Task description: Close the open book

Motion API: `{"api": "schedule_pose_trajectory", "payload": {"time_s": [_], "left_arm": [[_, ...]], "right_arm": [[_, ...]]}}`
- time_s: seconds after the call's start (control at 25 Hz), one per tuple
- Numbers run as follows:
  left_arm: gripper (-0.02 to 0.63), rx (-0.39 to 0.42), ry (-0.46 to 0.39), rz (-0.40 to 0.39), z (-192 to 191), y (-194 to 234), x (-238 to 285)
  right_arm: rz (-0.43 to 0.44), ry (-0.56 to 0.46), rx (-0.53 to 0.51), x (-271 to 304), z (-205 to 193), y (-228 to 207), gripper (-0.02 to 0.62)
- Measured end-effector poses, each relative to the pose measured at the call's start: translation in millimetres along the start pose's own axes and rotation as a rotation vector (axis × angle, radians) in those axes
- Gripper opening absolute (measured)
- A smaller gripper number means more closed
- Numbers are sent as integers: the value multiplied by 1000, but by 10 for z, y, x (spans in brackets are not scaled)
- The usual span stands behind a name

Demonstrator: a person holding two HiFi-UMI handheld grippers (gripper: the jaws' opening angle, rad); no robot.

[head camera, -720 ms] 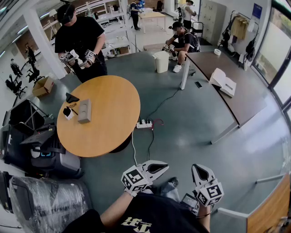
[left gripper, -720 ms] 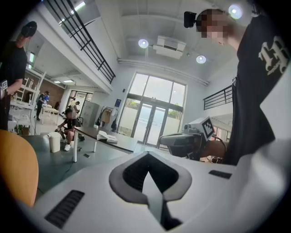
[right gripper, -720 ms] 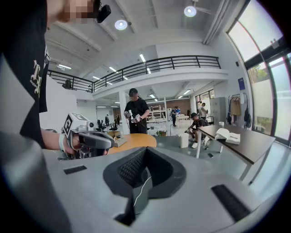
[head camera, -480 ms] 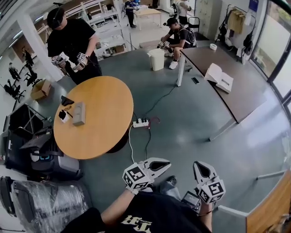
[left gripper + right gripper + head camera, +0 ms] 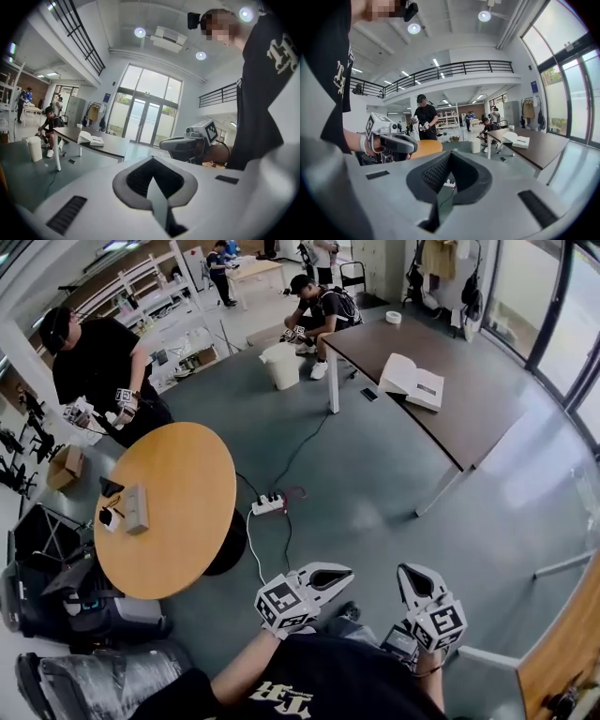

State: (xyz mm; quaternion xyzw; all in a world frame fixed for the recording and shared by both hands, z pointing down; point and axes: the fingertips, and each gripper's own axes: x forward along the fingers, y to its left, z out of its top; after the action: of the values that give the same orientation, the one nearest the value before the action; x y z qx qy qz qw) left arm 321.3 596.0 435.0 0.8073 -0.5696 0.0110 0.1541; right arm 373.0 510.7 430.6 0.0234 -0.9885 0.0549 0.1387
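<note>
- Grey-green floor (image 5: 403, 493) is filling most of the head view, w/ a white power strip (image 5: 267, 505) lying on it btwn two tables.
- Open book (image 5: 412, 382) is lying pages-up on the dark rectangular table (image 5: 469, 423), toward its far end and well apart from both hand-held grippers.
- Left hand-held gripper (image 5: 345, 571) is hovering low in the head view, close to the wearer's body. Its jaws are pressing together w/ nothing btwn them.
- Right hand-held gripper (image 5: 406, 571) is hovering just beside it, jaws likewise pressing together, nothing pinched.
- Both are pointing roughly level, tipping slightly down toward the room. Neither is touching the book or either table.
- Round wooden table (image 5: 178, 521) is standing at the left, carrying a grey block (image 5: 137, 509) & a few small items.
- Person in black (image 5: 98, 362) is standing behind it.
- Another person (image 5: 323, 306) is crouching by a white bin (image 5: 279, 367) near the dark table's far end.
</note>
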Motion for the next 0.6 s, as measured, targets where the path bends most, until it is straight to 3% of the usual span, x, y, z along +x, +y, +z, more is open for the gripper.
{"api": "schedule_pose_trajectory", "payload": {"time_s": [0.24,0.6], "left_arm": [[5,-10,14,-23,6,-37,327],[6,-13,23,-17,-8,-99,510]], "right_arm": [[-37,22,9,-133,-134,-352,-12],[-34,10,21,-217,-159,-495,-12]]}}
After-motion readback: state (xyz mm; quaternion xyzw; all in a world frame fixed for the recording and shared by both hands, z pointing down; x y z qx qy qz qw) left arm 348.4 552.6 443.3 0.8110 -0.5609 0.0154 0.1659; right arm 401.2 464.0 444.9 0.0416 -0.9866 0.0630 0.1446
